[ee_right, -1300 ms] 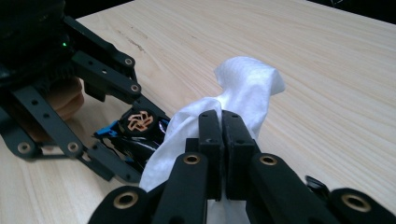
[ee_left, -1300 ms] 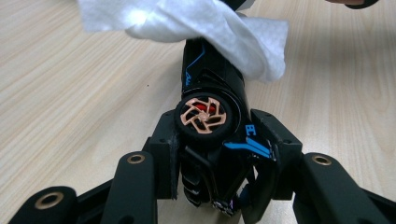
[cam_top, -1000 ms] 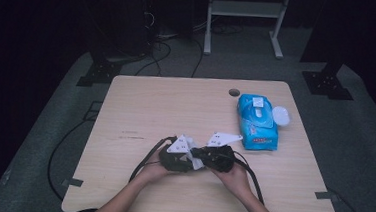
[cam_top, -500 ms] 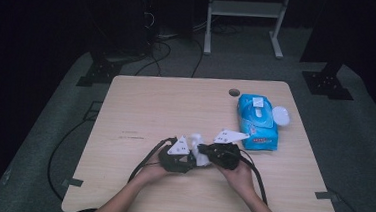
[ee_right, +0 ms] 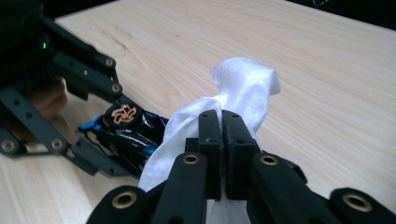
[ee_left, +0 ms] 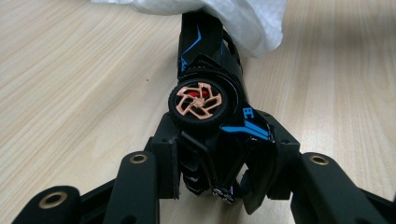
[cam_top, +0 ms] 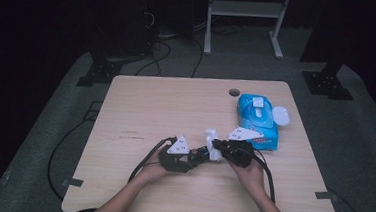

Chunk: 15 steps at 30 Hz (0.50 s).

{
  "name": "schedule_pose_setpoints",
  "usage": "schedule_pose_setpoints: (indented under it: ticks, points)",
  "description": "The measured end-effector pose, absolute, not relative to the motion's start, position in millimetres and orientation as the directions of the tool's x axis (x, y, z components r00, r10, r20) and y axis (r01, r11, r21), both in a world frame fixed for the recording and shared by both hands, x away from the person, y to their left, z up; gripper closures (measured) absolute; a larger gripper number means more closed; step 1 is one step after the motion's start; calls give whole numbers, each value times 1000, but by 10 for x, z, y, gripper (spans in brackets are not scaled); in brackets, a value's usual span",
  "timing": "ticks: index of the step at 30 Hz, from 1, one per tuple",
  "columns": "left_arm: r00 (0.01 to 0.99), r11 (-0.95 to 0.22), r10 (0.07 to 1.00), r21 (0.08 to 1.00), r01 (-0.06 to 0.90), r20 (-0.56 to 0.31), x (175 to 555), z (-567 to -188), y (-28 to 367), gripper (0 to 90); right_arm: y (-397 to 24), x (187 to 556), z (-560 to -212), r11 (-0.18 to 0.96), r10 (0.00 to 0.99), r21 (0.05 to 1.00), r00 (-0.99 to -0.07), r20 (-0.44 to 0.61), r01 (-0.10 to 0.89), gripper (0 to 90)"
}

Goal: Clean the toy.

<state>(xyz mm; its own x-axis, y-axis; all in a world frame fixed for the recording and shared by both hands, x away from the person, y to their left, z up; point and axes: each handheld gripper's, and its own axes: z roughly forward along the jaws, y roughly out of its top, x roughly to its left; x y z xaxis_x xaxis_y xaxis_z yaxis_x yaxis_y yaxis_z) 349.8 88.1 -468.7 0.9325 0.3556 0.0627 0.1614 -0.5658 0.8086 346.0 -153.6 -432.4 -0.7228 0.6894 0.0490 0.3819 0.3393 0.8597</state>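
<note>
Wiping looked partway done. High view: left tongs (cam_top: 200,154) and right tongs (cam_top: 218,152) met near the front of the desk (cam_top: 150,108), white wipe (cam_top: 211,141) bunched between them; blue wipe pack (cam_top: 257,120) lay just beyond the right hand. Left gripper view: jaws clamped on the rear of a black toy car (ee_left: 210,93), wipe (ee_left: 233,16) draped over its far end. Right gripper view: jaws pinched together on the wipe (ee_right: 243,88), pressed against the car (ee_right: 130,128). Much bodywork seemingly remained unwiped.

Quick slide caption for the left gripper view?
Left gripper clamps a black toy car on the table while a white wipe covers its far end.
</note>
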Motion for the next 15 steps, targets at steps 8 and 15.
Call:
schedule_pose_setpoints:
  ticks: [8, 15]
  points:
    - [932, -575, 357, 801, 166, 63, 3496, -4685, 890, 568, -1247, 3347, -4323, 406, 625, 861, -780, -17, 307, 862]
    - [933, -572, 355, 803, 169, 56, 3508, -4691, 892, 570, -1669, 3450, -4286, 400, 725, 849, -686, -61, 346, 861]
